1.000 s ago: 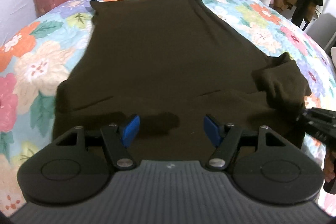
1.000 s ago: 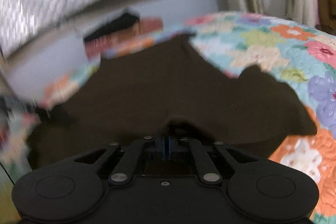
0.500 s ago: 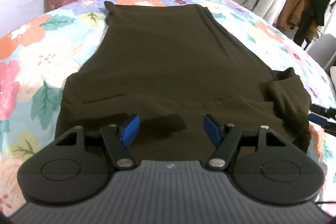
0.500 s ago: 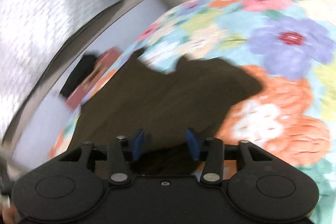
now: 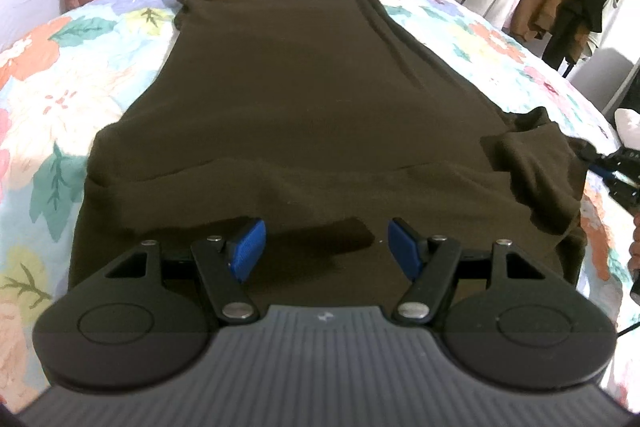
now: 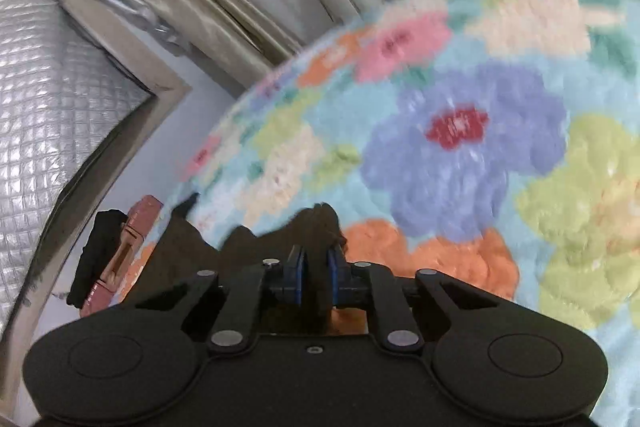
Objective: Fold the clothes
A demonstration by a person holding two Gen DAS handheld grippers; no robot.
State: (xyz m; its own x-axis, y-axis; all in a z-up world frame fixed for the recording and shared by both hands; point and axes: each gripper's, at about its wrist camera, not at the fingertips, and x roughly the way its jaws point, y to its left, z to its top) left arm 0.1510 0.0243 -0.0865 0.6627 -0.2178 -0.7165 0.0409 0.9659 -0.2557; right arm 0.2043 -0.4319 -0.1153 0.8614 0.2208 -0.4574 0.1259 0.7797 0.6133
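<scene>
In the left wrist view, the dark brown garment [image 5: 304,115] lies flat on the floral bed [image 5: 60,99], long axis running near to far, with the left gripper [image 5: 323,247] jaws wide over its near edge. In the right wrist view, the right gripper [image 6: 316,277] jaws are closing narrowly on a bunch of its right edge.

No readable text, labels or numbers

left gripper [image 5: 323,247]: black linkage arms, 2 round black housings, ribbed grey body with a small white mark
pads [image 5: 246,249]: blue, ridged — 2 per gripper
screws: silver pivot heads on each arm
right gripper [image 6: 315,269]: same black build — smooth black body, 1 small centre screw
</scene>
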